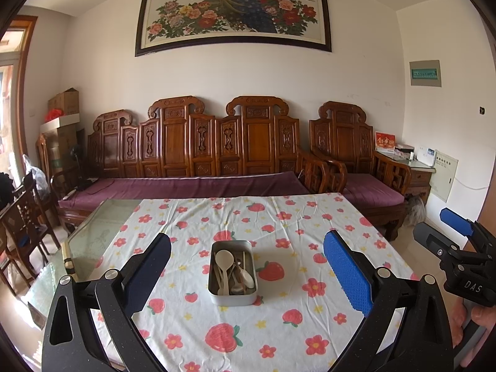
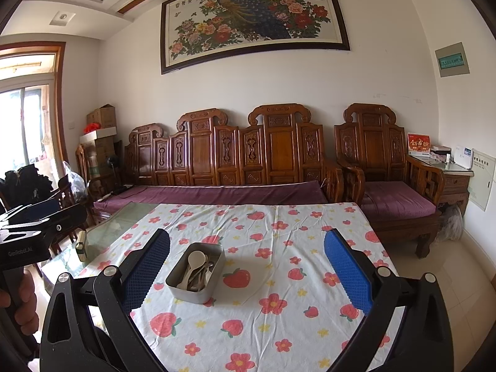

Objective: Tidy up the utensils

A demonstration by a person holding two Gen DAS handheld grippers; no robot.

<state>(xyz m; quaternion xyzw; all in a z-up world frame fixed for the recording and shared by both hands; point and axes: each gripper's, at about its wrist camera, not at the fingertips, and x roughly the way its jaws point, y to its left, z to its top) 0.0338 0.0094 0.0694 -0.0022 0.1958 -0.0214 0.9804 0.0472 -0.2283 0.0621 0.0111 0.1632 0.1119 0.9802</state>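
Straight ahead of the left claw (image 1: 247,276), between its two spread fingers, sits a small rectangular metal tin with rounded corners (image 1: 233,298) on a white tablecloth printed with red strawberries and flowers (image 1: 294,217). Inside the tin lies a bundle of utensils: a cream plastic spoon with a round bowl (image 1: 222,259), several slim steel spoons (image 1: 245,274) and what look like wooden chopsticks (image 1: 244,260). No utensil shows loose on the cloth in either view.

Both claws gape wide and carry nothing. From the left claw the tin's long side runs directly away, in line with the fingers, with handles toward the claw and the cream bowl at the far end. From the right claw (image 2: 247,274) the same tin (image 2: 196,271) lies ahead and a little left of centre, its long side slanting away to the right. So the left claw looks the squarer and nearer of the two, the right one (image 1: 455,241) hovering off to its right edge, held by a hand (image 1: 483,313).

Utensils gathered in the tin fit a tidied end, or equally a heap waiting to be sorted out; impossible to tell which from here. Any reach would go forward and down, with fingers closing across a handle, not along it.
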